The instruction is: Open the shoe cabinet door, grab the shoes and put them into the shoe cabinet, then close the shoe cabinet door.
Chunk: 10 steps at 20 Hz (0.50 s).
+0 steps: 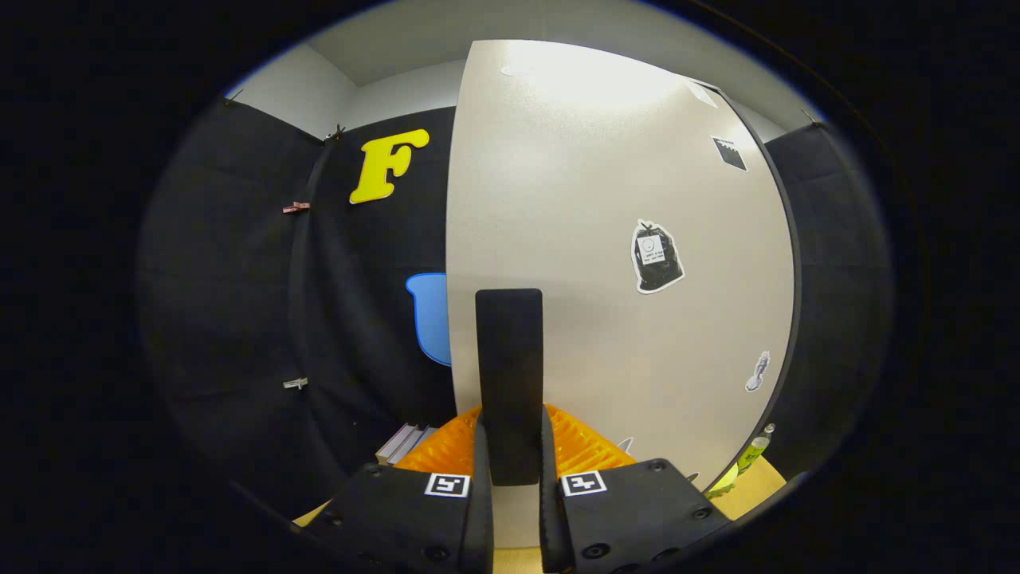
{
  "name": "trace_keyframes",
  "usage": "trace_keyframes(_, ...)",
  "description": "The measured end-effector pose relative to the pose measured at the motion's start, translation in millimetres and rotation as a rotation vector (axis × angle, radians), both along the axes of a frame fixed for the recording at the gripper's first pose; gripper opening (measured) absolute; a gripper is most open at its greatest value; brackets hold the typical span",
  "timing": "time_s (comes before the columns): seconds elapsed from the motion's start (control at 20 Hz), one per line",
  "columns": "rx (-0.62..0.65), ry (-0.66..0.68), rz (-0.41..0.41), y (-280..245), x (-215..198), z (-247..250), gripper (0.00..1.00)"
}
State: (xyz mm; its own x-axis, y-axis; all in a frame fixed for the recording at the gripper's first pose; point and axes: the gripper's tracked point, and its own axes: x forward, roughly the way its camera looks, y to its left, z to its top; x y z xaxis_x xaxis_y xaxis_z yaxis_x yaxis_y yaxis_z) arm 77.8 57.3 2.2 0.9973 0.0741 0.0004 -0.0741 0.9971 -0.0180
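Jaws apparently clamped on flat rectangular handle (509, 375) of smooth pale cabinet door (613, 239) (speckled finish).

Pale beige speckled cabinet door (590, 239), black handle (510, 383), ribbed orange basket (582, 446), yellow-green bottle (753, 454)

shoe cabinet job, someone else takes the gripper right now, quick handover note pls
Gripper: fingers closed on the black handle of the pale cabinet door, one on each side.
Things: the door stands close ahead. An orange ribbed item lies low beyond the fingers; I cannot tell what it is. Books sit beside it.
Done: handle gripped. Whether the door is opening or closing cannot be told.
Left: confirm the shoes are inside, then shut the door.
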Motion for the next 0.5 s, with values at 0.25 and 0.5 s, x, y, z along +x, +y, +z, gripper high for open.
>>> trace_keyframes(0.25,0.008,0.016,0.065,-13.5,-44.7,1.1,0.27)
trace_keyframes(0.5,0.017,0.017,0.116,-39.9,-88.5,2.2,0.27)
